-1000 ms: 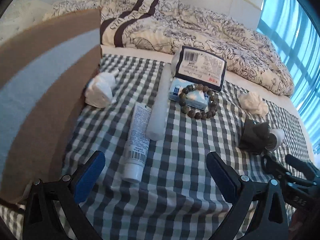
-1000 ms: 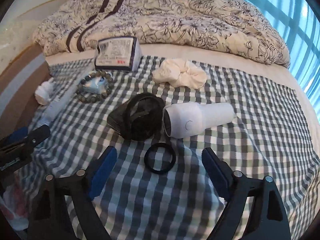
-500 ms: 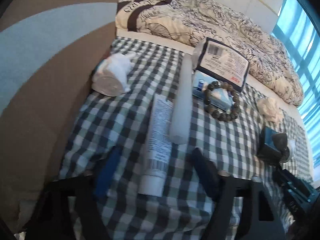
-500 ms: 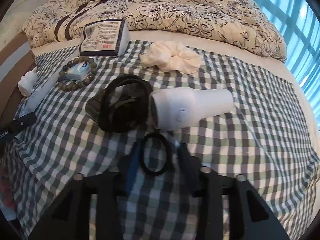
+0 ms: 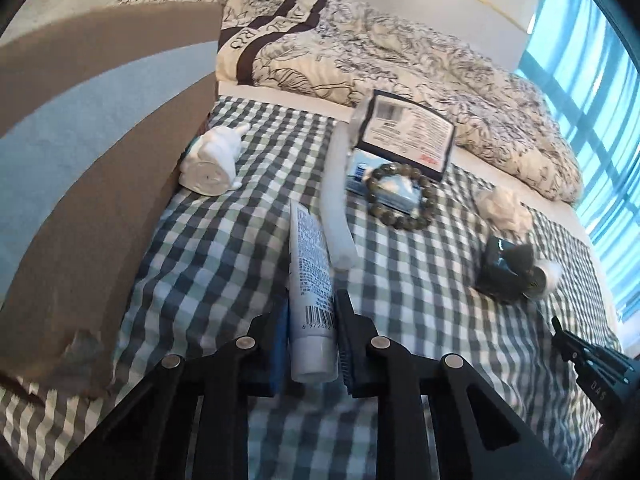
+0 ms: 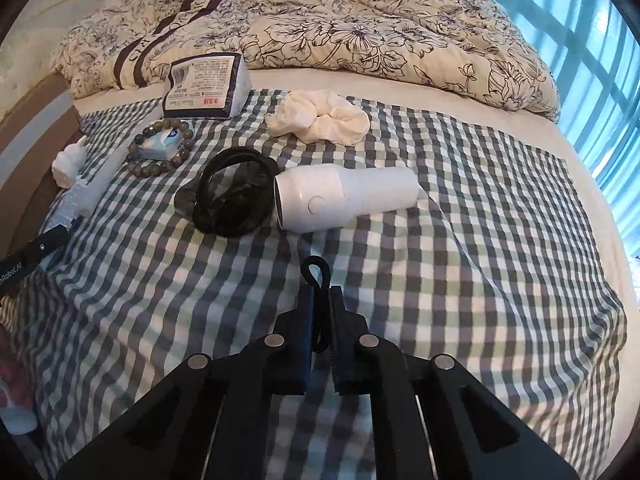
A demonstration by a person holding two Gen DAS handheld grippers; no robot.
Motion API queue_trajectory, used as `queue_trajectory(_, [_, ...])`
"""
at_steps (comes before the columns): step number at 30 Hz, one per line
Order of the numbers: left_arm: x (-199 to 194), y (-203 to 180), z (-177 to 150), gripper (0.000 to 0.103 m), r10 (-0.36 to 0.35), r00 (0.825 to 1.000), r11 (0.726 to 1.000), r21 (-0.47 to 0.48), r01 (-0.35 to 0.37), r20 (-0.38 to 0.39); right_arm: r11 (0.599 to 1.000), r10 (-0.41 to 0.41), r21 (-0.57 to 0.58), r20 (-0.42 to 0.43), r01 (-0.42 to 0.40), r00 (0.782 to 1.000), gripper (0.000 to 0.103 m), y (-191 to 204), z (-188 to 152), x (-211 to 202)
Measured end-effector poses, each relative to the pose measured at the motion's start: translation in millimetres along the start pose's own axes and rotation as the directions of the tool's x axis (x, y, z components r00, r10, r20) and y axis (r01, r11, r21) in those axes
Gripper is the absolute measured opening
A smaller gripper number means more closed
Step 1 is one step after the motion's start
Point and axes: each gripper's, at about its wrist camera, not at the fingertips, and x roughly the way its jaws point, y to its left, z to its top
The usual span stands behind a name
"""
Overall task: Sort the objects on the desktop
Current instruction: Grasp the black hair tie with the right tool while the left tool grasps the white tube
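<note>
On a checked cloth [image 5: 224, 264] over a bed, my left gripper [image 5: 312, 320] is shut on the lower end of a white tube with a barcode [image 5: 310, 264]. A long white stick-shaped tube [image 5: 336, 192] lies beside it. My right gripper [image 6: 320, 304] is shut on a black hair tie [image 6: 317, 276], squeezed flat, its loop poking out past the tips. Ahead of it lie a white handheld device [image 6: 344, 200] and a black bundle [image 6: 232, 208]. A bead bracelet [image 5: 402, 196] rests on a small blue packet.
A white figurine [image 5: 212, 160] sits at the cloth's left edge by the brown headboard [image 5: 80, 184]. A dark tissue pack [image 5: 408, 136], a cream scrunchie [image 6: 320, 118] and a rumpled floral duvet [image 6: 340, 28] lie farther back. Windows are at the right.
Both grippers went from open to shut. The left one moved forward and closed on the white tube; the right one closed on the black hair tie, flattening its ring.
</note>
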Motion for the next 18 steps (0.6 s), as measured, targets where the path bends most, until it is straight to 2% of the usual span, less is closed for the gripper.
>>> queue_trajectory(8, [-37.9, -14.6, -12.2, 0.021, -0.049, 0.998, 0.998, 0.041, 0.048, 0.04, 0.999, 0.042, -0.008, 0.036, -0.041, 0.998, 0.007, -2.2, -5.7, -34.4])
queue_trajectory(13, [-42.1, -19.3, -18.2, 0.021, -0.086, 0.996, 0.995, 0.061, 0.084, 0.03, 0.998, 0.057, -0.014, 0.059, -0.056, 0.997, 0.007, 0.9, -7.3, -52.7])
queue_trajectory(18, [-53.0, -15.2, -19.1, 0.021, -0.111, 0.992, 0.993, 0.05, 0.108, 0.057, 0.998, 0.068, -0.018, 0.082, -0.066, 0.994, 0.007, 4.3, -8.8, -67.8])
